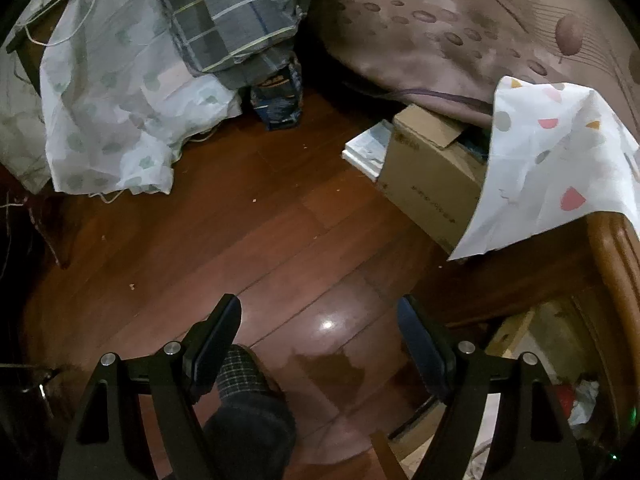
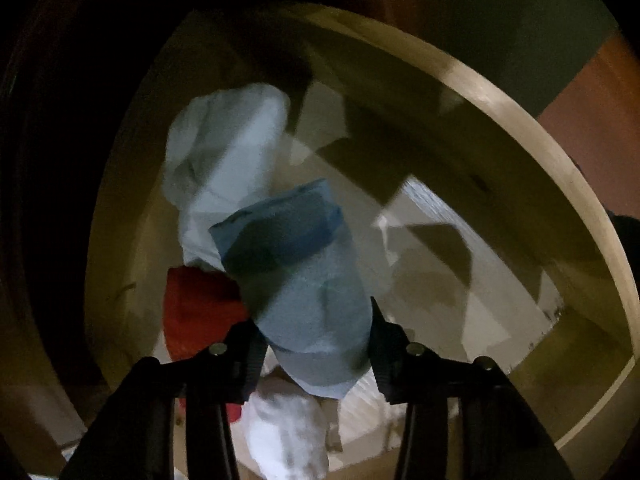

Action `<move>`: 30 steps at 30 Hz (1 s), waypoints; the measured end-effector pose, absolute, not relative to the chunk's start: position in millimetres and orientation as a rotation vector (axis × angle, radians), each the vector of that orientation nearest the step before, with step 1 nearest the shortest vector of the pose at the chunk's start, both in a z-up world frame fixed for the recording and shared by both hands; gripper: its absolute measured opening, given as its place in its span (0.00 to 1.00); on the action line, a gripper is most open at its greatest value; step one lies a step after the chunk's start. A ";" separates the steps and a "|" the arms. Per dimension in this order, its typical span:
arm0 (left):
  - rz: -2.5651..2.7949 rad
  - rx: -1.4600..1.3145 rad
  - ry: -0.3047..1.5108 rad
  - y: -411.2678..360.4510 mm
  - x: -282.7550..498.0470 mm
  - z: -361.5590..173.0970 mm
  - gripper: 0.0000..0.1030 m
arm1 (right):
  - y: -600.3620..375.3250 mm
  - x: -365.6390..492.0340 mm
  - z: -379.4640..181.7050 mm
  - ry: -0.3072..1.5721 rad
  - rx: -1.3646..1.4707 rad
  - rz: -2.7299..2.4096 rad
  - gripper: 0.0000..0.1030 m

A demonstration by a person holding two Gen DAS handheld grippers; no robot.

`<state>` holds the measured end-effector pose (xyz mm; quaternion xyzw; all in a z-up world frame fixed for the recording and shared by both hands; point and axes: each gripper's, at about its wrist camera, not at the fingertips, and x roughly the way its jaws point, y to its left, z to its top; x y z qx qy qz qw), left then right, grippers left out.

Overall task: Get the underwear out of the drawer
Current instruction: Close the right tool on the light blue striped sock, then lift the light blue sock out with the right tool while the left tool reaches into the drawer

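Note:
In the right wrist view, a rolled blue pair of underwear point(image 2: 304, 280) lies inside the pale wooden drawer point(image 2: 520, 120). My right gripper point(image 2: 316, 340) is shut on its near end, and the cloth fills the gap between both fingers. A white garment point(image 2: 228, 152) lies behind it, a red one point(image 2: 196, 312) to its left, and another white piece point(image 2: 288, 432) sits under the gripper. My left gripper point(image 1: 318, 302) hangs open over the wooden floor point(image 1: 240, 248) with nothing between its fingers. The open drawer point(image 1: 520, 328) shows at that view's lower right.
A cardboard box point(image 1: 432, 176) and a white patterned cloth point(image 1: 552, 160) sit by the brown wooden cabinet edge point(image 1: 616, 248). A bed cover point(image 1: 440, 12) lies behind, with sheer white fabric point(image 1: 112, 112) at the left. A person's foot point(image 1: 248, 400) stands below the left gripper.

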<state>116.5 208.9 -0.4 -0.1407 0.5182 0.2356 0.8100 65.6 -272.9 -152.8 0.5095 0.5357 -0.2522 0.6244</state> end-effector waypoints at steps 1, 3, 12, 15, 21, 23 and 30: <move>0.500 -0.293 1.105 207.4 116.6 0.3 0.75 | -273.0 63.4 -152.1 1.244 1.172 -0.570 0.42; 0.483 -0.264 1.096 200.7 117.5 1.8 0.75 | -270.8 59.0 -147.5 1.274 1.162 -0.544 0.42; 0.349 -0.163 1.068 165.5 125.0 5.6 0.75 | -248.9 39.7 -114.6 1.312 0.894 -0.401 0.42; 0.299 -0.108 1.050 150.8 126.9 7.2 0.75 | -243.5 36.0 -96.4 1.295 0.751 -0.340 0.42; 0.186 -0.046 1.034 122.7 126.9 6.3 0.76 | -231.9 34.9 -62.2 1.210 0.418 -0.271 0.42; 0.164 -0.024 1.029 115.8 126.5 5.3 0.76 | -236.0 34.9 -50.2 1.180 0.329 -0.248 0.42; 0.076 0.001 1.034 96.3 126.2 0.7 0.76 | -232.8 28.9 -32.8 1.087 0.124 -0.209 0.42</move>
